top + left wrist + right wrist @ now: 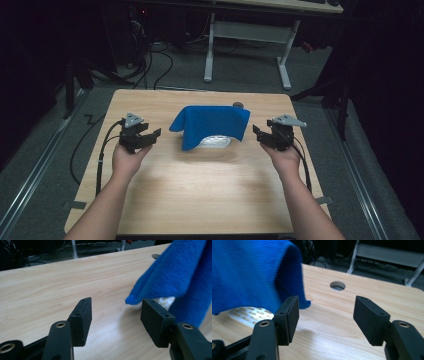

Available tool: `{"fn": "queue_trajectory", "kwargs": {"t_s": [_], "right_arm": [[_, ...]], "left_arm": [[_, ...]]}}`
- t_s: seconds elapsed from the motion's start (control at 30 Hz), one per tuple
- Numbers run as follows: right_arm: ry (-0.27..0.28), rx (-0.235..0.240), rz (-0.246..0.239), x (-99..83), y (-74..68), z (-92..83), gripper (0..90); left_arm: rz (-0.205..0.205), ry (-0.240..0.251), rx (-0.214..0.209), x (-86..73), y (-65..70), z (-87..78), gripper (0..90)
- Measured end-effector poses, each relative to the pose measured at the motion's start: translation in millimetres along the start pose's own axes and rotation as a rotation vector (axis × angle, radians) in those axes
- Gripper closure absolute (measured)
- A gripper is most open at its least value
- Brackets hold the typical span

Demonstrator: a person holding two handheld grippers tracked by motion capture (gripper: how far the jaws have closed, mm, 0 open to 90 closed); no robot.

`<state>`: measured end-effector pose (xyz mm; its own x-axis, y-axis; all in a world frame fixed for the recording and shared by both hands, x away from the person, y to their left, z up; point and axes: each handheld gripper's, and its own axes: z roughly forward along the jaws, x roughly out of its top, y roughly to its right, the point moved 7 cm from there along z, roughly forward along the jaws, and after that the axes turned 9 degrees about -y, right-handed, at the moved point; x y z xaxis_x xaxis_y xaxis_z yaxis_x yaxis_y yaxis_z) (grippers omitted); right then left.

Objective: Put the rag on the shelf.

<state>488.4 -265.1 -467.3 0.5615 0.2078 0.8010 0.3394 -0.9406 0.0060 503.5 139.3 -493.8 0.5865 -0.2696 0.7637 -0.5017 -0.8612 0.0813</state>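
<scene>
Now both claws gape empty: left claw [148, 134] and right claw [263, 134] flank blue cloth [212, 124] draped over white basket [217, 141] on counter [200, 190].

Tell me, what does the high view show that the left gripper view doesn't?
The high view alone takes in both forearms, the right gripper, the whole wooden table and the floor cables beyond. The left gripper view alone gives a close look at the left gripper, its fingers open with nothing between them, and the white basket's weave. Both share the blue cloth draped over that basket.
</scene>
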Motion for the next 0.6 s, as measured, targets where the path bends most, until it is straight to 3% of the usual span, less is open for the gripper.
{"fn": "queue_trajectory", "kwargs": {"t_s": [0.07,0.2,0.27,0.37,0.6], "right_arm": [[0.01,0.007,0.002,-5.7,-4.5,-6.3,38.0],[-0.023,0.029,-0.023,-20.8,-16.0,-16.0,36.5],[0.01,0.029,-0.041,-27.3,-21.5,-22.9,36.9],[-0.014,0.045,-0.058,-38.0,-29.9,-29.4,35.7],[-0.008,0.063,-0.083,-63.8,-51.7,-47.3,34.9]], "left_arm": [[-0.005,-0.002,-0.02,-7.7,3.7,-4.2,42.5],[0.026,-0.011,-0.043,-26.0,16.8,-12.3,41.4],[0.042,-0.012,-0.057,-36.1,25.3,-16.9,41.1],[0.059,-0.016,-0.078,-50.6,37.8,-23.5,40.7],[0.084,-0.029,-0.125,-79.6,69.7,-34.9,39.8]]}}
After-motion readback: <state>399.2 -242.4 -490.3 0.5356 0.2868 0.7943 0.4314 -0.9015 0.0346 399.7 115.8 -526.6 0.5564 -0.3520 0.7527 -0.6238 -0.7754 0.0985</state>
